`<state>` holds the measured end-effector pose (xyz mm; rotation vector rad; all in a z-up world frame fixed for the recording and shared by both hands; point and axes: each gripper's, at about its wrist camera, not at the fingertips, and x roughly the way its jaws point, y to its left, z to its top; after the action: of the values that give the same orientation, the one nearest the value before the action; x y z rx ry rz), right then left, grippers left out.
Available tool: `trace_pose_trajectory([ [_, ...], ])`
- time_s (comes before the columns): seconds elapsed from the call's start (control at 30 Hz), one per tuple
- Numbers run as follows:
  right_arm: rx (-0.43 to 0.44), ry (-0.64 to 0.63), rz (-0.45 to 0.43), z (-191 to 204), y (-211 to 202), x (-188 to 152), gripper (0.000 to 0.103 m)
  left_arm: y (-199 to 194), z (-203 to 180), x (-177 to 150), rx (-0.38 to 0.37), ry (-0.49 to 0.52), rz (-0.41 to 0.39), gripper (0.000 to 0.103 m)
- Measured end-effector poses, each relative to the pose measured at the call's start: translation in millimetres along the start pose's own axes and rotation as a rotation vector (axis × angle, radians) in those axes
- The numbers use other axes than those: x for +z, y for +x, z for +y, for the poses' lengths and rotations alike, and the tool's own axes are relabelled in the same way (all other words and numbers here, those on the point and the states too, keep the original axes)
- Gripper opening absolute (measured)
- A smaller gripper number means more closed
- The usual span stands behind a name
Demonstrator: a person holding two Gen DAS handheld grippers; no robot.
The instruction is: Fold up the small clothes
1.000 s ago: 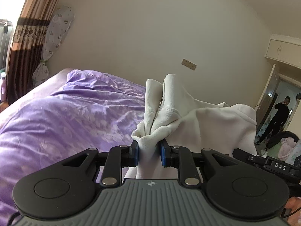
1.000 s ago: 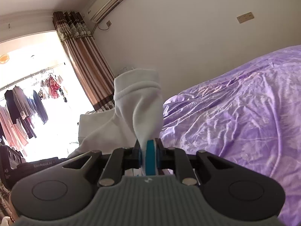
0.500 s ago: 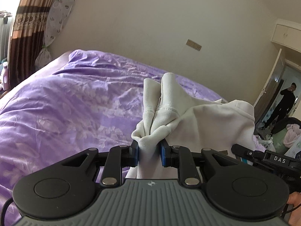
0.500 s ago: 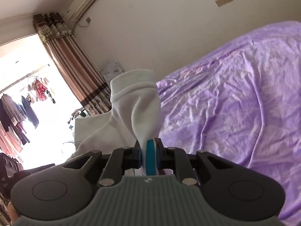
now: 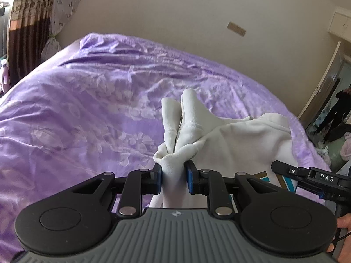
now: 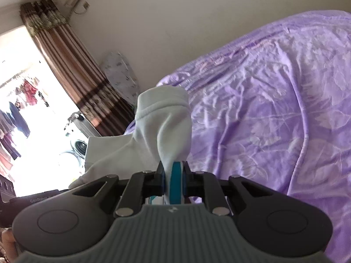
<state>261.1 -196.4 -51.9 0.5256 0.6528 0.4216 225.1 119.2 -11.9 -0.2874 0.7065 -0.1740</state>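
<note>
A small white garment (image 5: 237,140) with a teal and brown print hangs stretched between my two grippers above the purple bed. My left gripper (image 5: 173,176) is shut on a bunched ribbed corner of it, which sticks up past the blue pads. My right gripper (image 6: 173,180) is shut on another corner of the white garment (image 6: 162,120), with a teal strip of print between the pads. The right gripper's black body (image 5: 307,175) shows at the right edge of the left wrist view. The garment's lower part is hidden behind the grippers.
The bed with a wrinkled purple cover (image 5: 92,109) fills the space below and ahead; it also shows in the right wrist view (image 6: 274,109). A beige wall lies behind. Brown curtains (image 6: 72,70) and a bright window stand to one side. A person (image 5: 335,114) stands in a doorway.
Both grippers have tilted down and moved forward over the bed, carrying the garment; more purple cover and less wall show now. Both grips are unchanged.
</note>
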Motion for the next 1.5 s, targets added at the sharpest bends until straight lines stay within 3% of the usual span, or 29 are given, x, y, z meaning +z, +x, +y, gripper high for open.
trace_pose_trajectory([
  [0.43, -0.097, 0.100, 0.158, -68, 102, -7, 0.009, 102, 45, -15, 0.048, -0.065, 0.166, 0.023],
  [0.57, -0.143, 0.113, 0.191, -87, 123, -14, 0.009, 117, 60, -25, 0.060, -0.092, 0.201, 0.024],
  [0.63, -0.165, 0.127, 0.202, -93, 129, -17, 0.011, 115, 58, -27, 0.069, -0.059, 0.199, 0.025],
  [0.8, -0.249, 0.091, 0.190, -90, 123, -19, 0.032, 97, 52, -25, 0.112, -0.052, 0.187, 0.033],
  [0.9, -0.284, 0.066, 0.175, -82, 103, -17, 0.033, 81, 46, -20, 0.162, -0.040, 0.173, 0.033],
  [1.0, -0.310, 0.018, 0.161, -66, 77, -19, 0.033, 55, 35, -21, 0.161, -0.014, 0.150, 0.033],
  [1.17, -0.282, -0.096, 0.150, -27, 33, -32, 0.033, 9, 11, -31, 0.165, 0.053, 0.111, 0.033],
  [1.33, -0.288, -0.200, 0.151, 5, -4, -54, 0.033, -34, -7, -57, 0.140, 0.101, 0.079, 0.032],
  [1.5, -0.293, -0.204, 0.209, 9, -26, -92, 0.033, -56, -20, -91, 0.174, 0.184, 0.052, 0.031],
])
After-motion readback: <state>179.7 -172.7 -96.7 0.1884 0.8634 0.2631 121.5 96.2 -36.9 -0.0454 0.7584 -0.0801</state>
